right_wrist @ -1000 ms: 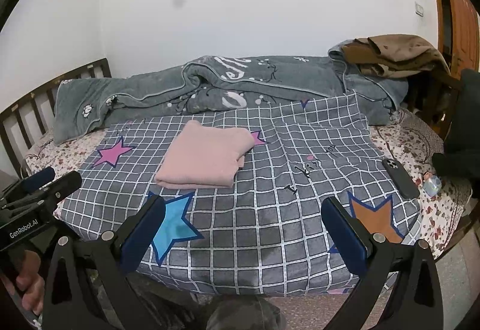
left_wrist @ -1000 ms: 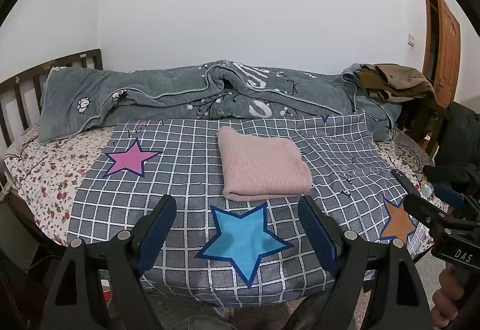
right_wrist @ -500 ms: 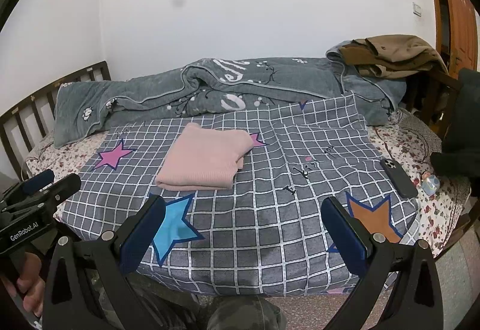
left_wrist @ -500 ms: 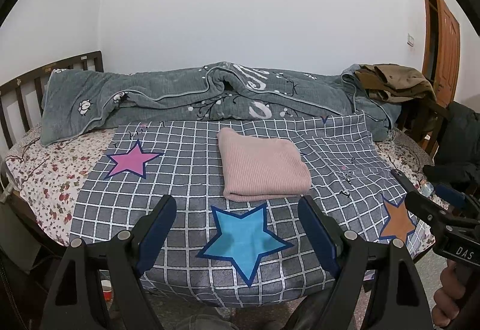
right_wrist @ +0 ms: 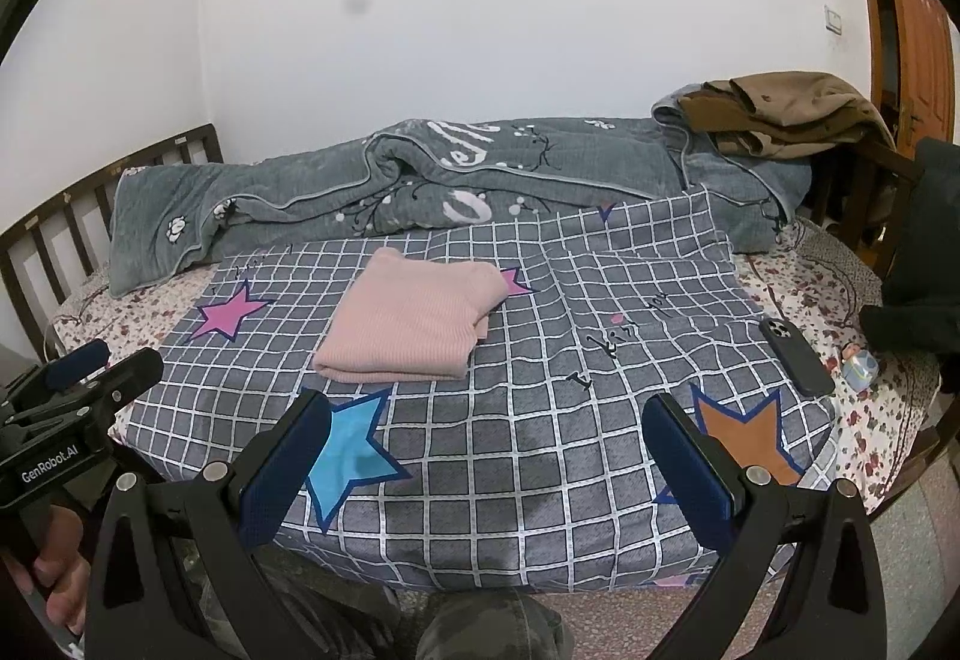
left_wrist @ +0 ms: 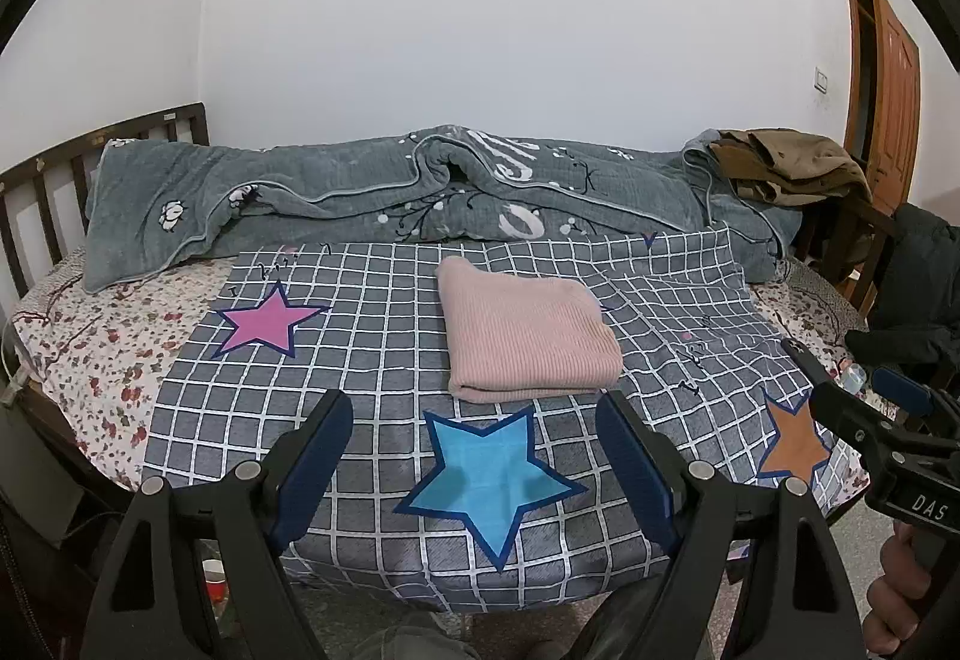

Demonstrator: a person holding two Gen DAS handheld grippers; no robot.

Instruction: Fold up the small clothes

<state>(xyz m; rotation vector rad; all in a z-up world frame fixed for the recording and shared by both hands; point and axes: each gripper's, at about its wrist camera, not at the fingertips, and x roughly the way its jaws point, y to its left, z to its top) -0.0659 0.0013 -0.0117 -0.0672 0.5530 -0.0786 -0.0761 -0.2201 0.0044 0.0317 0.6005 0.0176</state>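
A pink knitted garment (left_wrist: 528,336) lies folded into a neat rectangle on the grey checked sheet (left_wrist: 372,360) with coloured stars; it also shows in the right wrist view (right_wrist: 414,324). My left gripper (left_wrist: 474,420) is open and empty, held back over the bed's front edge, short of the garment. My right gripper (right_wrist: 486,432) is open and empty, also at the front edge, to the right of the garment. Each gripper shows from the side in the other's view, the right one (left_wrist: 864,408) and the left one (right_wrist: 90,378).
A rumpled grey quilt (left_wrist: 420,192) lies along the back of the bed. Brown clothes (right_wrist: 792,108) are piled at the back right. A black phone (right_wrist: 795,354) and a small bottle (right_wrist: 858,366) lie on the floral sheet at the right. A wooden headboard (left_wrist: 36,192) stands at the left.
Both views have shifted slightly, as both grippers drew back a little from the bed. The garment has not moved. Both grippers stay open.
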